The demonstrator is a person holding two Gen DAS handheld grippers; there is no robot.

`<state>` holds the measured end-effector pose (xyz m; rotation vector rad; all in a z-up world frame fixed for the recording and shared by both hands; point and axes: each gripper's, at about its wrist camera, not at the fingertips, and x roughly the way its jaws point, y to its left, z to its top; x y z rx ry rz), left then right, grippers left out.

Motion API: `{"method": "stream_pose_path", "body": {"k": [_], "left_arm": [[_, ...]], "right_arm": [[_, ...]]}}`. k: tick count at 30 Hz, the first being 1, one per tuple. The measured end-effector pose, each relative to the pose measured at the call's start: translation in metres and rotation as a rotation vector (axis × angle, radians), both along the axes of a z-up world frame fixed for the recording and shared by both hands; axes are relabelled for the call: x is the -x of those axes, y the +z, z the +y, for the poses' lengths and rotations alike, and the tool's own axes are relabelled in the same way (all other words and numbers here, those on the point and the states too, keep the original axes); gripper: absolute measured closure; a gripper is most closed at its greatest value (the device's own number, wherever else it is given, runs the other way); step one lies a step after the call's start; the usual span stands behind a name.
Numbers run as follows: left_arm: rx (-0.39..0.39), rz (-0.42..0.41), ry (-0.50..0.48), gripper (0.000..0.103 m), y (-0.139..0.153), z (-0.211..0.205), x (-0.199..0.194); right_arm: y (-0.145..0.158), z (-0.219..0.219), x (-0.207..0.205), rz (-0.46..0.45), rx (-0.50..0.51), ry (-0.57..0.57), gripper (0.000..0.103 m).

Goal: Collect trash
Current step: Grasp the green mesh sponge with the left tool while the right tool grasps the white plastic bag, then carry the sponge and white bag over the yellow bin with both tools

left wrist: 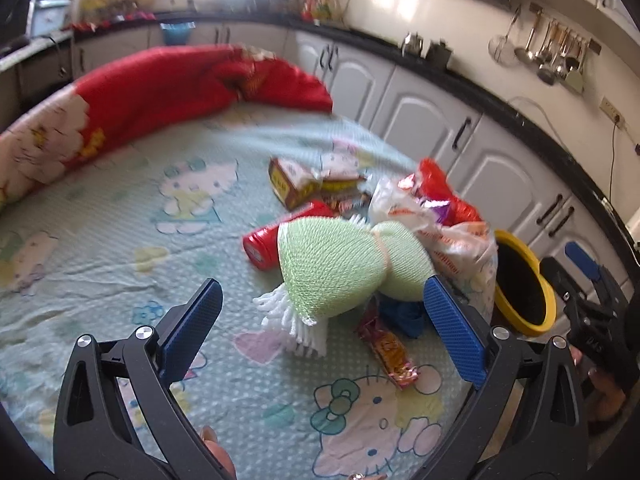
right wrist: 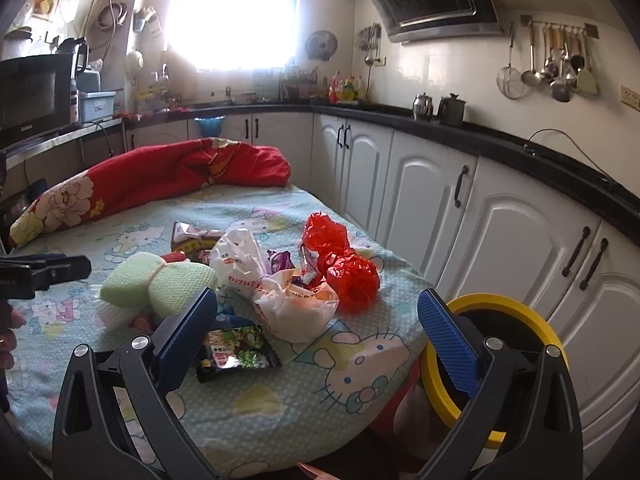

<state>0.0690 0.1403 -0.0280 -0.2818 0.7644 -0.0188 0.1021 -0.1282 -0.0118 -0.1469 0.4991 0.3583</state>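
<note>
Above the trash-strewn bed, both tools, left tool and right tool, gape wide, empty.

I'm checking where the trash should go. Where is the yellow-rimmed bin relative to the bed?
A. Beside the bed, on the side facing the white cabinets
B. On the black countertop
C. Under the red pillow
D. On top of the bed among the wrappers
A: the yellow-rimmed bin stands off the edge of the bed, between it and the white cabinets, not among the wrappers.
</note>
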Motion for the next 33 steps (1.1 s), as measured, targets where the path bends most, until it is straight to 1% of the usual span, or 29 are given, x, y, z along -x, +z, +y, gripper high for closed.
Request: {"method": "stream_pose_path", "body": {"k": [1, 3, 5, 7, 8, 9, 11, 14, 16, 18, 19, 21, 22, 23, 24, 25, 26, 27, 28, 30, 33], "left_arm": [[0.025, 0.018, -0.011, 0.011, -0.003, 0.003, -0.007], [0.050, 0.038, -0.031, 0.011, -0.007, 0.007, -0.017], [0.051, 0.049, -0.050, 0.011, -0.008, 0.008, -0.026], [0.049, 0.059, -0.076, 0.015, -0.009, 0.008, -0.037], [0.051, 0.065, -0.075, 0.018, -0.009, 0.008, -0.041], [0.069, 0.080, -0.078, 0.021, -0.010, 0.011, -0.047], [0.106, 0.110, -0.092, 0.022, -0.013, 0.013, -0.055], [0.120, 0.139, -0.099, 0.023, -0.017, 0.014, -0.061], [0.127, 0.175, -0.083, 0.023, -0.022, 0.017, -0.064], [0.146, 0.193, -0.080, 0.024, -0.027, 0.020, -0.066], [0.152, 0.201, -0.081, 0.028, -0.029, 0.021, -0.067], [0.167, 0.209, -0.085, 0.029, -0.032, 0.022, -0.068], [0.174, 0.210, -0.085, 0.031, -0.032, 0.023, -0.068], [0.179, 0.208, -0.088, 0.032, -0.032, 0.023, -0.069], [0.181, 0.211, -0.092, 0.034, -0.032, 0.023, -0.070], [0.184, 0.212, -0.094, 0.036, -0.033, 0.024, -0.070], [0.190, 0.212, -0.098, 0.037, -0.033, 0.024, -0.069], [0.193, 0.212, -0.102, 0.040, -0.033, 0.024, -0.069], [0.196, 0.211, -0.103, 0.043, -0.032, 0.024, -0.069], [0.198, 0.206, -0.114, 0.047, -0.031, 0.023, -0.068], [0.172, 0.201, -0.125, 0.048, -0.028, 0.019, -0.067]], "right_arm": [[-0.002, 0.000, -0.004, 0.007, 0.001, 0.000, 0.006], [-0.007, -0.001, -0.013, 0.027, 0.003, -0.002, 0.006], [-0.011, -0.001, -0.019, 0.038, 0.005, -0.005, 0.006], [-0.014, -0.001, -0.026, 0.053, -0.004, -0.009, 0.006], [-0.015, 0.000, -0.029, 0.057, -0.006, -0.006, 0.006], [-0.016, 0.001, -0.031, 0.062, -0.004, 0.001, 0.006], [-0.019, 0.006, -0.036, 0.062, 0.011, 0.017, 0.006], [-0.023, 0.011, -0.041, 0.067, 0.019, 0.042, 0.006], [-0.024, 0.016, -0.044, 0.068, 0.023, 0.064, 0.006], [-0.025, 0.021, -0.048, 0.074, 0.034, 0.079, 0.007], [-0.026, 0.024, -0.050, 0.077, 0.044, 0.085, 0.008], [-0.030, 0.030, -0.055, 0.098, 0.068, 0.106, 0.027], [-0.034, 0.034, -0.059, 0.116, 0.089, 0.113, 0.030], [-0.036, 0.036, -0.061, 0.126, 0.094, 0.122, 0.037], [-0.039, 0.038, -0.063, 0.140, 0.102, 0.133, 0.046], [-0.041, 0.040, -0.063, 0.150, 0.115, 0.140, 0.051], [-0.043, 0.042, -0.064, 0.160, 0.119, 0.153, 0.064], [-0.045, 0.044, -0.064, 0.167, 0.123, 0.168, 0.072], [-0.046, 0.046, -0.063, 0.163, 0.127, 0.175, 0.075], [-0.047, 0.050, -0.059, 0.156, 0.139, 0.212, 0.093], [-0.047, 0.053, -0.055, 0.156, 0.145, 0.238, 0.095]]}}
